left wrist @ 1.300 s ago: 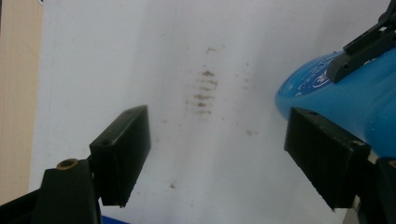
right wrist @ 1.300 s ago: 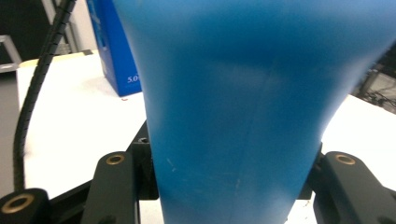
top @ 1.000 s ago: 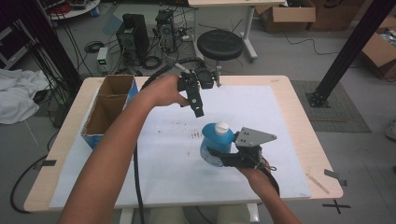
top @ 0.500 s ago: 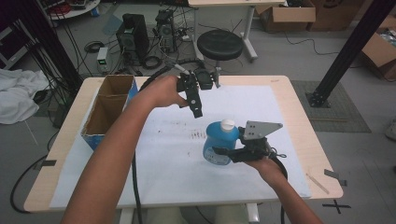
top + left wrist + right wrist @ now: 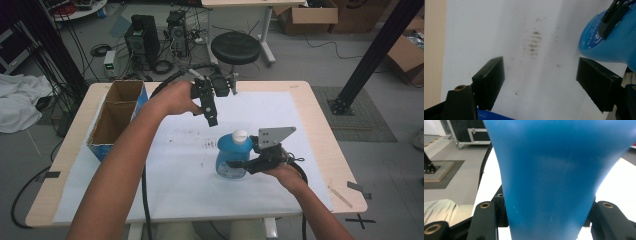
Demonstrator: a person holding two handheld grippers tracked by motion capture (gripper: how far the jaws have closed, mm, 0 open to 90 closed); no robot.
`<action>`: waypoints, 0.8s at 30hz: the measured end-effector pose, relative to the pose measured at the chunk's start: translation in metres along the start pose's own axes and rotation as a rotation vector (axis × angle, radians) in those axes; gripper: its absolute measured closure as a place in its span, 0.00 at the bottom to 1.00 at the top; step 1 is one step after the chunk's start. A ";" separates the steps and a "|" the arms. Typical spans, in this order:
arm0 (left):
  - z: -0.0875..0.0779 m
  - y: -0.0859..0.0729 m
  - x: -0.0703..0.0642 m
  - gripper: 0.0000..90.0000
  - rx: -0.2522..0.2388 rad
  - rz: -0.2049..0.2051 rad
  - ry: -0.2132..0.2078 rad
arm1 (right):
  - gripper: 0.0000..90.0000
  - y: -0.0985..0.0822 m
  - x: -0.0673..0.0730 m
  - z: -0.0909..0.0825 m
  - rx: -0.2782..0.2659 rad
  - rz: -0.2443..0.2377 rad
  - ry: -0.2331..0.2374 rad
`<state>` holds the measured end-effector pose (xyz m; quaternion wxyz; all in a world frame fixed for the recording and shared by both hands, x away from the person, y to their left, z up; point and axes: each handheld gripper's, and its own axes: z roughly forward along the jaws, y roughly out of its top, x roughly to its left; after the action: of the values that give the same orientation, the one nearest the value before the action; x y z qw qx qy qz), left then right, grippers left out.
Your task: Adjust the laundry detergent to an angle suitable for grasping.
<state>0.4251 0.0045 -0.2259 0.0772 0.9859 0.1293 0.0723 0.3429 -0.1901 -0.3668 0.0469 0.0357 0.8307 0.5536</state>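
While my left forearm crosses the table (image 5: pixel 320 125) and hides the white sheet (image 5: pixel 165 190) beneath it, the cardboard box (image 5: pixel 117 117) sits at the left edge; my left gripper (image 5: pixel 214 120) hangs tilted downward, jaws apart, nothing between them; the blue bottle (image 5: pixel 232 157) stands upright right of centre, its base cut off in the right gripper view; my right gripper (image 5: pixel 240 165) lies level, clamped on its body.

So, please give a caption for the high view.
Right claw grips a blue plastic bottle on the white-papered table.
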 end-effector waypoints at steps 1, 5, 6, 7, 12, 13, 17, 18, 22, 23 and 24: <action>0.000 0.000 0.000 0.26 0.000 0.000 0.000 | 0.50 0.000 -0.001 0.002 0.002 -0.004 0.006; 0.000 0.000 0.000 0.26 0.001 0.001 0.000 | 0.50 -0.001 -0.004 0.006 0.005 -0.009 0.037; 0.000 -0.001 0.000 0.26 0.001 0.003 0.001 | 0.50 -0.001 -0.005 0.007 0.004 -0.009 0.045; 0.000 -0.001 0.000 0.26 0.003 0.004 0.001 | 0.50 -0.002 -0.006 0.007 0.005 -0.006 0.055; 0.000 -0.001 0.001 0.26 0.002 0.002 0.000 | 0.50 -0.004 -0.011 0.013 0.017 -0.010 0.074; 0.000 -0.001 0.001 0.26 0.002 0.001 0.002 | 0.50 -0.005 -0.011 0.014 0.016 -0.009 0.076; 0.002 -0.001 0.001 0.26 0.007 0.000 -0.001 | 0.50 -0.007 -0.013 0.017 0.014 -0.018 0.082; 0.002 -0.001 0.001 0.26 0.007 -0.001 -0.001 | 0.50 -0.008 -0.013 0.018 0.010 -0.016 0.085; 0.002 -0.001 0.002 0.26 0.004 0.002 -0.001 | 0.50 -0.012 -0.017 0.021 0.015 -0.017 0.101; 0.003 0.000 0.002 0.26 0.007 0.001 -0.003 | 0.50 -0.013 -0.017 0.022 0.016 -0.012 0.103; 0.004 0.000 0.002 0.26 0.007 -0.001 -0.002 | 0.50 -0.015 -0.018 0.023 0.017 -0.009 0.103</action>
<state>0.4279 0.0051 -0.2292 0.0737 0.9863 0.1298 0.0708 0.3631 -0.1768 -0.3884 0.0061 0.0036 0.8367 0.5476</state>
